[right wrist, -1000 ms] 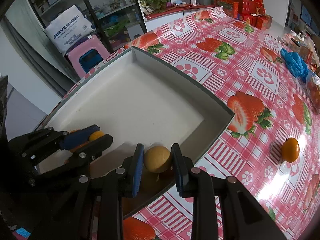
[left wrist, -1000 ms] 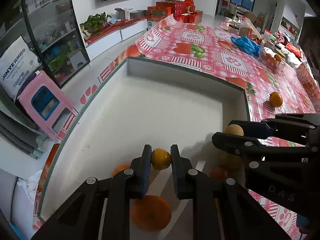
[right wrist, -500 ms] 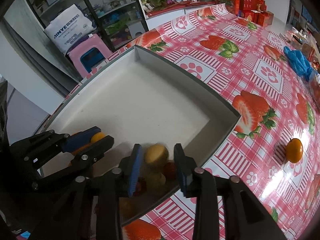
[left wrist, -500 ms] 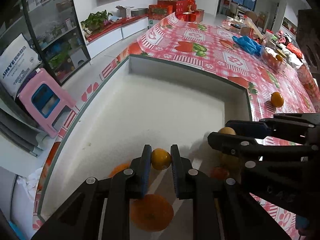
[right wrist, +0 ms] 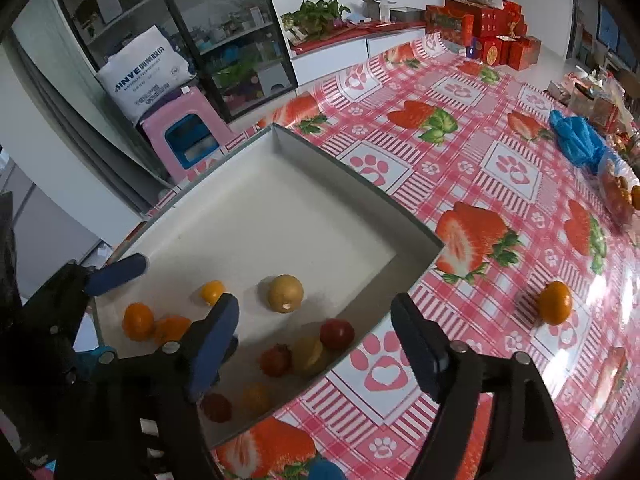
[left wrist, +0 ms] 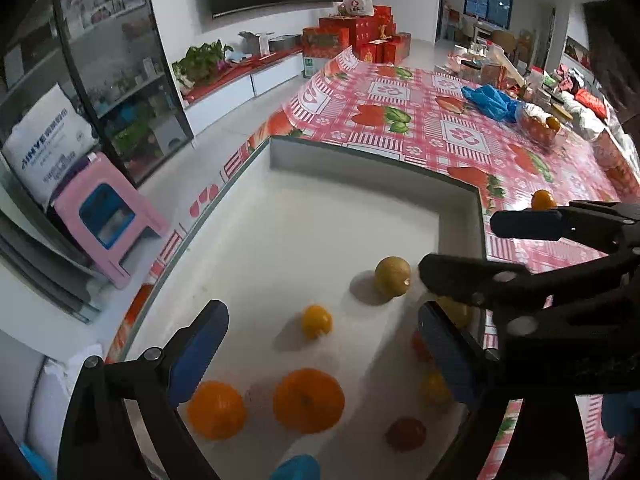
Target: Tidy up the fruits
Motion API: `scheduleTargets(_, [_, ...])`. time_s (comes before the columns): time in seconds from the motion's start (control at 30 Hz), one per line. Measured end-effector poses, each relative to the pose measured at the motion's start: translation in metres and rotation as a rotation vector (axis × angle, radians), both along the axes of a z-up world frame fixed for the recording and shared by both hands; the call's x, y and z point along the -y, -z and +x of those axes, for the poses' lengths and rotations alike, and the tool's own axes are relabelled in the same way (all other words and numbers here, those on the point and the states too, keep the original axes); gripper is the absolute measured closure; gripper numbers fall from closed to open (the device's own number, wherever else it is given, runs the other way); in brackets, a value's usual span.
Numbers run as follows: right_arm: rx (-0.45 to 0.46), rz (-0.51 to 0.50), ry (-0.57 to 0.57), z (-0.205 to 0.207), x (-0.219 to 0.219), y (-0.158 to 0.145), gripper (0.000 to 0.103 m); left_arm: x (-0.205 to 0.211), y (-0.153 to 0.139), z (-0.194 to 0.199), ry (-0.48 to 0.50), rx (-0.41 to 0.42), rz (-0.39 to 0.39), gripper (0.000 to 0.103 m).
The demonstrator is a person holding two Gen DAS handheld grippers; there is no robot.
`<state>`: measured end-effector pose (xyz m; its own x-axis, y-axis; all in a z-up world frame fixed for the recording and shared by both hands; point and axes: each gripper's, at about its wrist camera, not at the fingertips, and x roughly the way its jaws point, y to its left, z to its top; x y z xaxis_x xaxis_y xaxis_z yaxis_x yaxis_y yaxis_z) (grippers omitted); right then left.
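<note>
A wide white tray [left wrist: 372, 172] [right wrist: 352, 176] lies on the strawberry tablecloth. In it lie a small orange fruit [left wrist: 316, 321] [right wrist: 212, 291], a tan round fruit [left wrist: 393, 276] [right wrist: 285, 293], two larger oranges [left wrist: 308, 400] [left wrist: 216, 410], red fruits [right wrist: 337, 333] and yellow ones. My left gripper [left wrist: 320, 344] is open and empty above the tray's near end. My right gripper [right wrist: 316, 336] is open and empty over the tray's near right corner; it also shows in the left wrist view [left wrist: 472, 248]. One orange [right wrist: 555, 303] [left wrist: 543, 201] lies on the cloth outside the tray.
A pink stool [left wrist: 108, 216] stands on the floor left of the table. A blue plastic bag [right wrist: 580, 140] and a clear bag of fruit [right wrist: 616, 188] lie further along the table. Red gift boxes [left wrist: 356, 40] are stacked at the far end.
Both grippers have opened. The small orange fruit left the left jaws and the tan fruit left the right jaws; both now lie on the tray floor. Both grippers have risen.
</note>
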<state>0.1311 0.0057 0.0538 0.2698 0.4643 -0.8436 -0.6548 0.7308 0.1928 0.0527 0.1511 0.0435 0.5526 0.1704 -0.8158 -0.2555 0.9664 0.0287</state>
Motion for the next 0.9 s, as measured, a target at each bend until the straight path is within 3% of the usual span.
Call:
scheduleTargets(0.1, [-0.002, -0.009, 0.003, -0.004, 0.005, -0.003, 0.015, 0.001, -0.003, -0.006, -0.007, -0.001, -0.008, 0.000])
scheduleTargets(0.23, [0.003, -0.044, -0.006, -0.011, 0.007, -0.004, 0.000, 0.005, -0.003, -0.011, -0.014, -0.042, 0.005, 0.000])
scheduleTargets(0.33, [0.022, -0.060, -0.020, -0.018, 0.006, -0.008, 0.000, 0.007, -0.004, -0.015, -0.018, -0.059, 0.010, 0.000])
scheduleTargets(0.5, [0.026, -0.080, -0.019, -0.025, 0.006, -0.013, 0.000, 0.005, -0.007, -0.020, -0.099, -0.133, 0.098, 0.000])
scheduleTargets(0.9, [0.023, -0.110, -0.060, -0.041, -0.004, -0.013, 0.000, 0.004, -0.012, -0.039, -0.097, -0.147, 0.086, 0.000])
